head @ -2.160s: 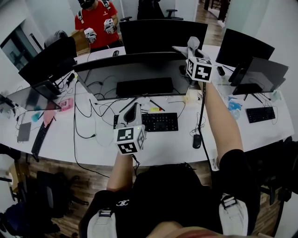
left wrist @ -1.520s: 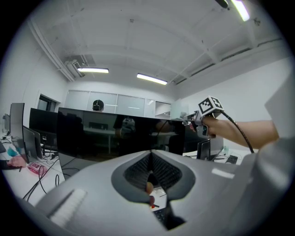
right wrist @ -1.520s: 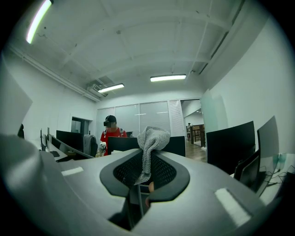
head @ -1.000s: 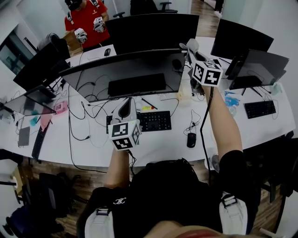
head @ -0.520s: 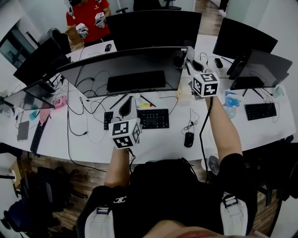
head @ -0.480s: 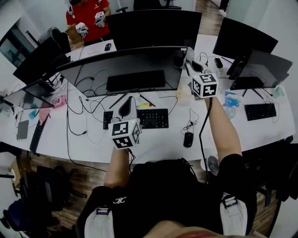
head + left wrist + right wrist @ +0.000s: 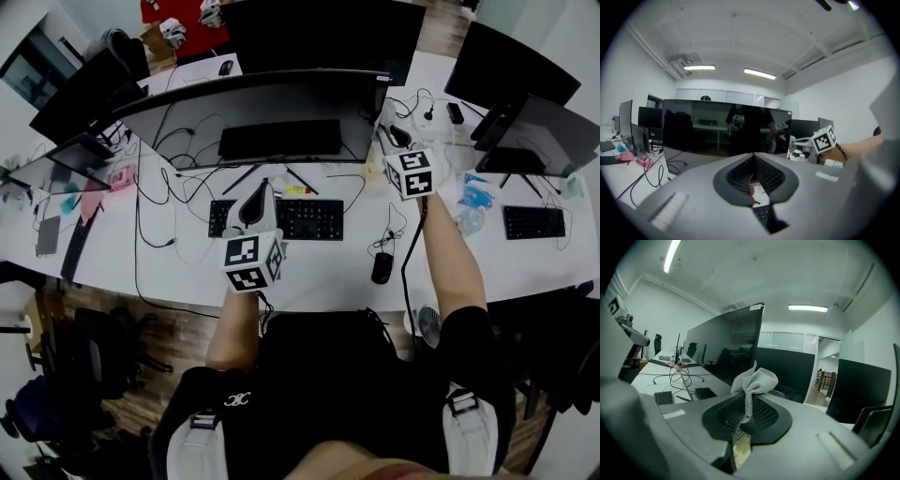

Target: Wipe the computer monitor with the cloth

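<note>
White desk [image 7: 319, 272], wide monitor [image 7: 253, 117] — cloth [image 7: 758, 380] pinched in right gripper [image 7: 745, 414]

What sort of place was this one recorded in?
Most likely an open-plan office: long white desks carry several monitors, keyboards and a mouse, with loose cables between them.

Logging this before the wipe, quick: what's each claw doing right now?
Left claw: closed, holding nothing.
Right claw: closed on the cloth.
</note>
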Tool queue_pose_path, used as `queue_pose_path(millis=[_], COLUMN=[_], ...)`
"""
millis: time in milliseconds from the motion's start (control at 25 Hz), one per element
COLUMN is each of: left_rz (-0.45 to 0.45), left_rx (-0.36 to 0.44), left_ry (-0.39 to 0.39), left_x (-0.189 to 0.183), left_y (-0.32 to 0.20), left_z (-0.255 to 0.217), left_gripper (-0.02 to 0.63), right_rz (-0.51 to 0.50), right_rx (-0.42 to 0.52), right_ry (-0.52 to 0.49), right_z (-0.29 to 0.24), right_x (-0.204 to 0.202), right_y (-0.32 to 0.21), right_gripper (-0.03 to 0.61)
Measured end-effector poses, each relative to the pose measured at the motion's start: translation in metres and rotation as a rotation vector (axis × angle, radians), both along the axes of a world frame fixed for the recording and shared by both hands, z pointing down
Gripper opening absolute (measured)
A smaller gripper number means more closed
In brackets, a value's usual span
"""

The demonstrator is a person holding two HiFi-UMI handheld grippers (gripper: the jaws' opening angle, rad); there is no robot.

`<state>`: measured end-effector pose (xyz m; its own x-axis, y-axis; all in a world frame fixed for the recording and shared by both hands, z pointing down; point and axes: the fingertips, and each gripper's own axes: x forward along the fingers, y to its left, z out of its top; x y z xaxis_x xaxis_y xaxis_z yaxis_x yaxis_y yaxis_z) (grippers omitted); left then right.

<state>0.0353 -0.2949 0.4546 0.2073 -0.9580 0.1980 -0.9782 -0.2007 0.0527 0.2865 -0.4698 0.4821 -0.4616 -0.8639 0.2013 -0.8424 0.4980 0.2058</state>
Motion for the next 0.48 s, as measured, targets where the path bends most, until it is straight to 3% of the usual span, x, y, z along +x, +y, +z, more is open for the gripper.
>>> queue_pose_path(millis=[280,480], left_rz=[-0.016,-0.059], left_rx=[0.043,0.122], left_ry=[0.018,-0.041], left_x=[-0.008,-0.022], left_y=[0.005,0.002], left_z=[-0.001,-0.002], left_gripper=[0.049,0.049], right_rz=[0.007,0.062], right_rx=[-0.098,-0.102], right_ry=[0.074,0.099], right_z=[0.071,0.092], right_x=[-0.002,0.001], right_y=[-0.003,-0.01], right_gripper=[0.029,0.028])
